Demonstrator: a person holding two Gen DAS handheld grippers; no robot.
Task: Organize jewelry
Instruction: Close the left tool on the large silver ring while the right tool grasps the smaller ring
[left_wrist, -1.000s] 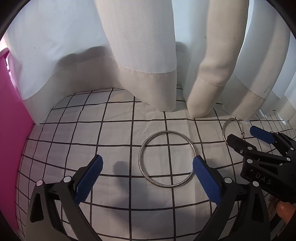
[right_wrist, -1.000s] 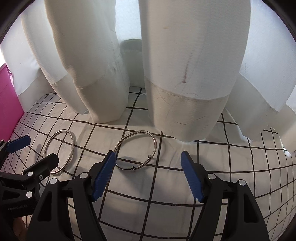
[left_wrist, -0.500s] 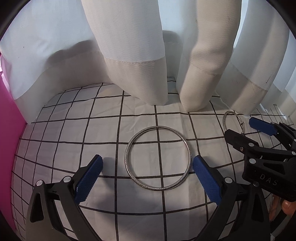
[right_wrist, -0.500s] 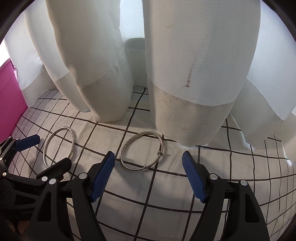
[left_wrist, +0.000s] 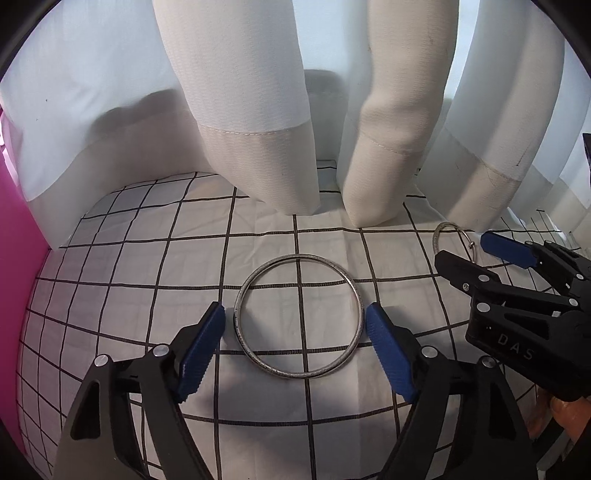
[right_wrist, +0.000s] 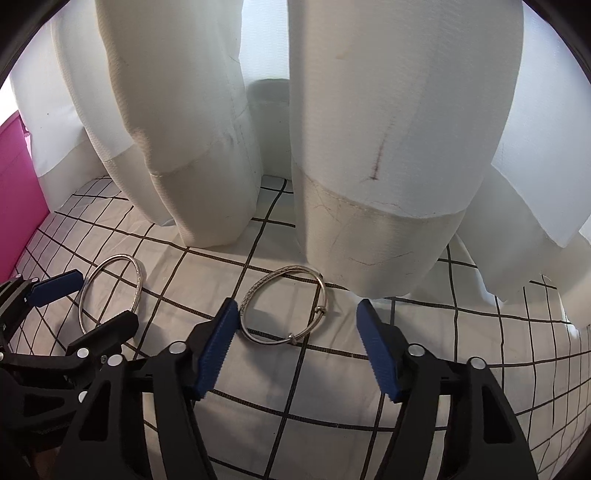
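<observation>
— Bangles on a checked cloth (left_wrist: 147, 266), two of them. What does the left camera give that the right one doesn't?

— The plain bangle (left_wrist: 298, 316) as a full circle, lying flat between the blue pads of the left tongs (left_wrist: 295, 332). From the right camera that same ring (right_wrist: 110, 291) is a narrow oval, partly behind the left tongs (right_wrist: 88, 299).

— And the right camera?

— The bangle with sliding knots (right_wrist: 284, 304), whole, its far edge touching the hem of the white curtain (right_wrist: 369, 147). The left camera catches only a sliver of it (left_wrist: 452, 240) behind the right tongs (left_wrist: 472, 251).

— Tongs gripping anything?

— No. Both pairs gape wide. The right tongs (right_wrist: 295, 330) sit with the left pad just beside the knotted bangle's near rim, the ring lying left of centre in the gap. A pink wall (left_wrist: 14, 277) edges the cloth on the left.
</observation>
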